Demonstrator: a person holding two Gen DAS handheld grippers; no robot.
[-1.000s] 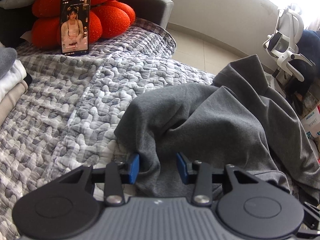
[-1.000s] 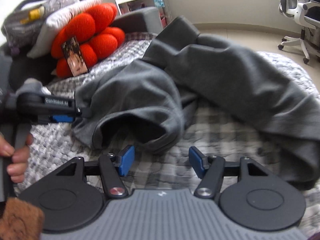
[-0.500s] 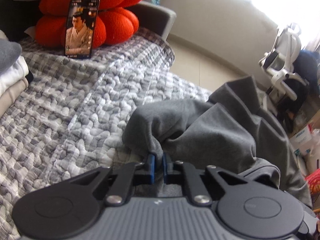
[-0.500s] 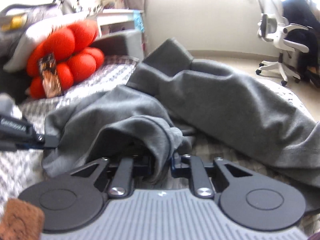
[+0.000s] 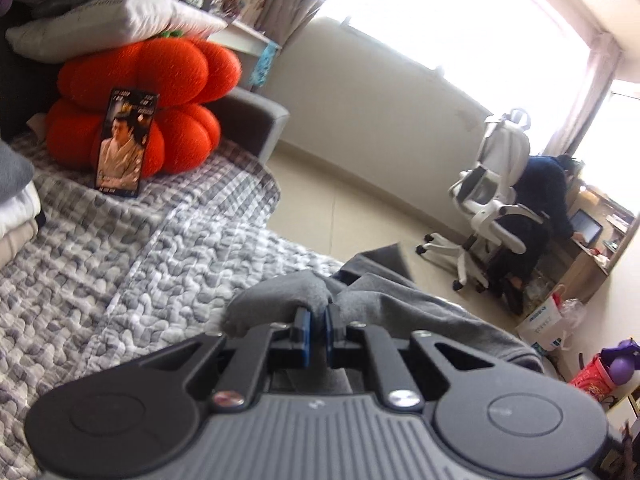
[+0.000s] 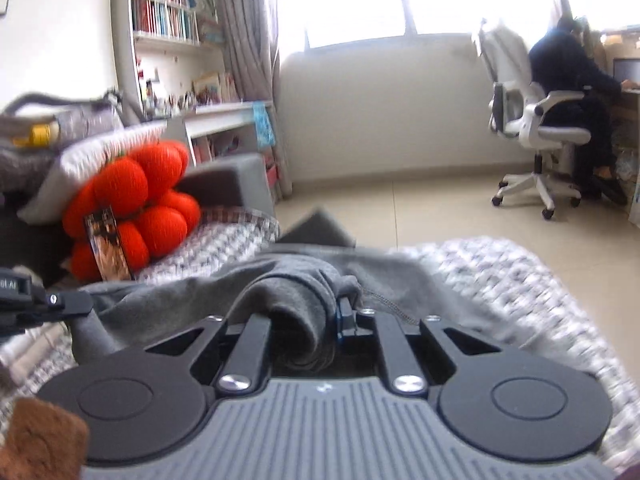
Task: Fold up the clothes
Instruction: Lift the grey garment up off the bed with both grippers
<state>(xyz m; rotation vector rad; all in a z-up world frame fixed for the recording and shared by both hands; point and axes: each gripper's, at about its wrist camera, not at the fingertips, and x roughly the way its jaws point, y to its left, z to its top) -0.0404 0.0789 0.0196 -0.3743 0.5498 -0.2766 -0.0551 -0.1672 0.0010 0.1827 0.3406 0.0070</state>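
Left gripper (image 5: 316,330): black linkage arms, blue pads drawn almost together on a puckered ridge of the garment (image 5: 400,304); cloth bulges above the pads.
Right gripper (image 6: 320,320): jaws closing, a thick rolled fold of the garment (image 6: 296,300) wedged between them; one blue pad edge shows on the right, the other is buried in cloth.
Garment: grey, soft matte knit like sweatshirt fleece, a stitched hem visible beside the right pad; bunched and raised at both grips, the rest slumping onto the bed.
Quilt (image 5: 100,272): grey-and-white, puckered pebble stitching, covering the bed under the garment.
Cushion (image 5: 152,92): orange-red, nubbly, lobed like a pumpkin, at the head of the bed.
Phone (image 5: 124,144): flat dark rectangle, lit screen, propped upright against the cushion.
Pillow (image 5: 112,20): white, smooth, plump, lying on top of the cushion.
Folded stack (image 5: 16,208): grey, white and beige layers at the left edge, on the quilt.
Chair (image 5: 492,200): white plastic frame, wheeled star base, on a pale tiled floor well apart from the bed; a person in dark clothes sits in it.
Shelves (image 6: 168,4): white, packed with book spines, against the far wall.
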